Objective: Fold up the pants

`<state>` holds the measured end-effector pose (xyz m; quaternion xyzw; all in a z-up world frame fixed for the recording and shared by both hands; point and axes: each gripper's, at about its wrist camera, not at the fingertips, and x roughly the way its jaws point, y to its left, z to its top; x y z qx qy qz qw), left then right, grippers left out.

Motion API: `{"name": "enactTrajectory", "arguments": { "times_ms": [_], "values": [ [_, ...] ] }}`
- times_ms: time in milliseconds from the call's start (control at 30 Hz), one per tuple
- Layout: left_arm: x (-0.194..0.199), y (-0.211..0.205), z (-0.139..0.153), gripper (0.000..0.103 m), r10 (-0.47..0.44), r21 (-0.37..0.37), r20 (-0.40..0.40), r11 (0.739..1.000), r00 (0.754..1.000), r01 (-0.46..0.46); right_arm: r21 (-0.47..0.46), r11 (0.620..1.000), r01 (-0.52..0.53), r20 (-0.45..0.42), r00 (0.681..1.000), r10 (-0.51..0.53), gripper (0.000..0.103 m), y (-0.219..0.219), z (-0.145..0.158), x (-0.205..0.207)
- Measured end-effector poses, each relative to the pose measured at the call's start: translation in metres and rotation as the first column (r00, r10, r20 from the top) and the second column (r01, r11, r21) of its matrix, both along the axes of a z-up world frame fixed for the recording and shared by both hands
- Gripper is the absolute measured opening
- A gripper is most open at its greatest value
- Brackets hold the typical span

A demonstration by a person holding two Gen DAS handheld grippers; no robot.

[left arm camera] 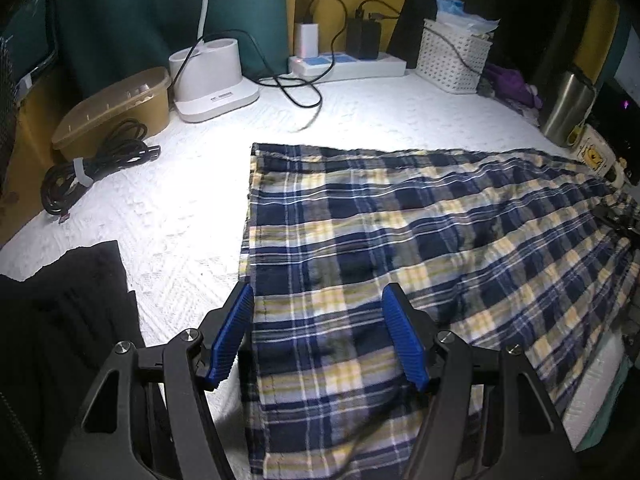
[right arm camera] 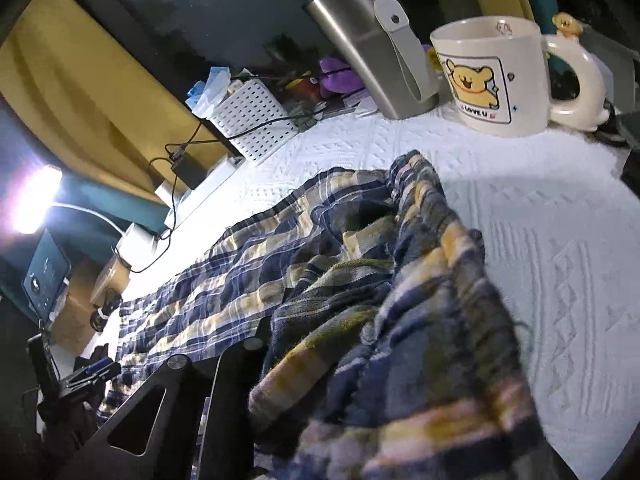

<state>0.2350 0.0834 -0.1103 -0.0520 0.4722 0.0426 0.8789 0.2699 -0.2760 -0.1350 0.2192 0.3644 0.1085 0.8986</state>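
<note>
White textured bedspread (left arm camera: 192,200) lay under lamp glare, plaid pants (left arm camera: 400,232) stretched flat across it. Left gripper (left arm camera: 318,334) hovered over pants' near edge, jaws spread, nothing between blue pads (left arm camera: 230,338). Right gripper (right arm camera: 280,360) pinched bunched waistband, fingertips buried in cloth. Bear mug (right arm camera: 496,76), steel tumbler (right arm camera: 372,44) stood beyond.

At one o'clock in my right wrist view, I can read only "I LOVE U" on the cream mug (right arm camera: 492,76), printed beneath its yellow bear picture.
</note>
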Motion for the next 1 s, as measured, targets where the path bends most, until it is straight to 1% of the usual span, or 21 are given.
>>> {"name": "enactTrajectory", "arguments": {
  "times_ms": [133,200,367,633,1000],
  "values": [
    [0.006,0.006,-0.009,0.067,-0.001,0.011,-0.018,1.000,1.000,0.002,-0.028,1.000,0.005,0.021,1.000,-0.004,0.021,0.003,0.010,-0.007],
    [0.008,0.008,-0.010,0.067,-0.001,0.024,-0.022,1.000,1.000,0.001,-0.041,0.999,0.005,0.032,0.999,-0.004,0.021,0.005,0.015,-0.010],
    [0.010,0.019,-0.008,0.067,0.017,0.025,-0.019,1.000,1.000,-0.016,-0.074,0.997,0.008,0.059,0.998,-0.003,0.018,0.013,0.028,-0.017],
    [0.004,0.026,0.011,0.067,-0.012,-0.008,0.056,1.000,0.998,0.012,-0.122,0.992,0.010,0.091,0.996,0.001,0.018,0.031,0.051,-0.025],
    [-0.009,0.037,0.035,0.067,-0.040,-0.019,0.145,0.999,0.989,0.043,-0.190,0.982,-0.007,0.126,0.991,0.032,0.018,0.066,0.081,-0.034]
  ]
}}
